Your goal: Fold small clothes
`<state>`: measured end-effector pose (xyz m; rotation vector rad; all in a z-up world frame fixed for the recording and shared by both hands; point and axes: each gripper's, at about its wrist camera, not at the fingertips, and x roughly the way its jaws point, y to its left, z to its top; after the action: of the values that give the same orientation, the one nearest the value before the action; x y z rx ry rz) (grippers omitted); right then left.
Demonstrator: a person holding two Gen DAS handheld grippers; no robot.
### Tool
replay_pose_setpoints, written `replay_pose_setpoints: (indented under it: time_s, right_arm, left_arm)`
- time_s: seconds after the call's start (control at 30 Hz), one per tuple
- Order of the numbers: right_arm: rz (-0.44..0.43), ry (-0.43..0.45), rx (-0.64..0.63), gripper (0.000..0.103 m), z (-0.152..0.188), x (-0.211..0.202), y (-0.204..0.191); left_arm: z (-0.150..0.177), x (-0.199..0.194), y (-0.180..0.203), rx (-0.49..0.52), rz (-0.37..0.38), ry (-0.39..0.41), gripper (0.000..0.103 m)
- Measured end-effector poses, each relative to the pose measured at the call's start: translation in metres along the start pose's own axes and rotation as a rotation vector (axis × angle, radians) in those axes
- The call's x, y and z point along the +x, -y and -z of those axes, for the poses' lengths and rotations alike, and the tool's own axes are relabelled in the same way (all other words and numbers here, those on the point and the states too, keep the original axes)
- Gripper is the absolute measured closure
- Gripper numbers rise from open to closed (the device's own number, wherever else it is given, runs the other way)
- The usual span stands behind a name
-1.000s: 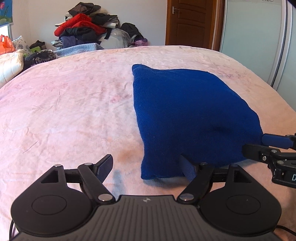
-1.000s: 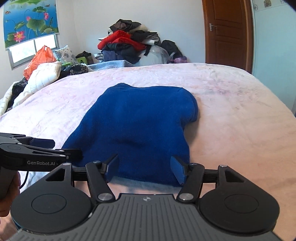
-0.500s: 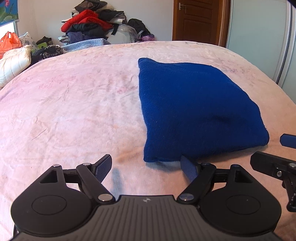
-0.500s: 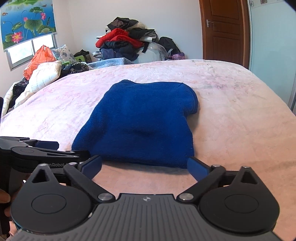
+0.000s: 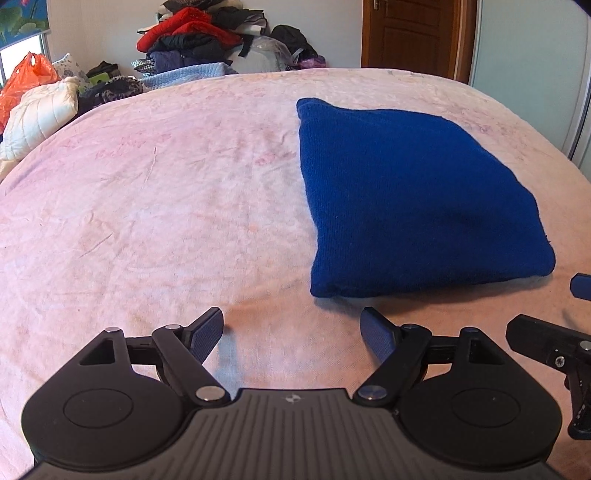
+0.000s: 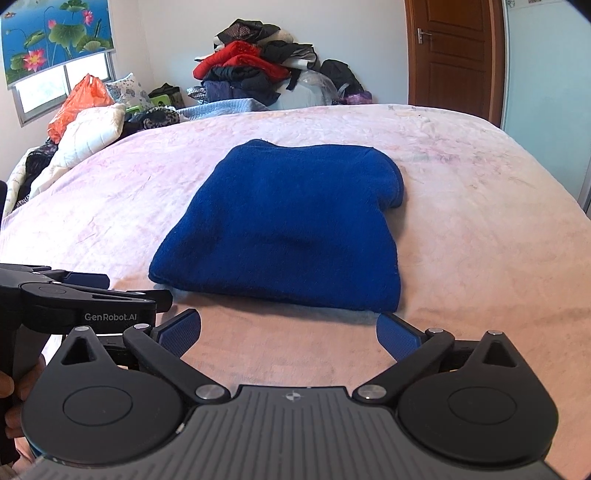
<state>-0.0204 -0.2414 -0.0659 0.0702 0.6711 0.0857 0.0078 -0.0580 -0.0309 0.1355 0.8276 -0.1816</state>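
On the pink bedspread (image 6: 461, 206) lies a folded blue knit garment (image 6: 288, 225). Left gripper (image 5: 293, 328) stands open, empty; right gripper's (image 6: 290, 334) jaws have just been opening, nothing between them. Fold looks finished; smoothing or setting aside seems next.

The left wrist view looks forward and down along its own tool (image 5: 291, 328), low over the near edge of the bed (image 5: 147, 221), toward the far wall. The right wrist view does the same over its tool (image 6: 290, 332). Both share the blue garment (image 5: 413, 199) (image 6: 288, 225), the clothes pile (image 5: 199, 33) (image 6: 258, 70) and the door (image 5: 406, 33) (image 6: 450, 55).
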Motion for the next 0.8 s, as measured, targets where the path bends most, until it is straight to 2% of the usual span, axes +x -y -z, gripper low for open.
replay_pose_setpoints:
  time_s: [0.8]
  right_arm:
    - [0.006, -0.028, 0.009, 0.001, 0.0032, 0.0049, 0.0064]
  left_arm:
    - [0.0059, -0.0045, -0.0008, 0.002, -0.008, 0.014, 0.019]
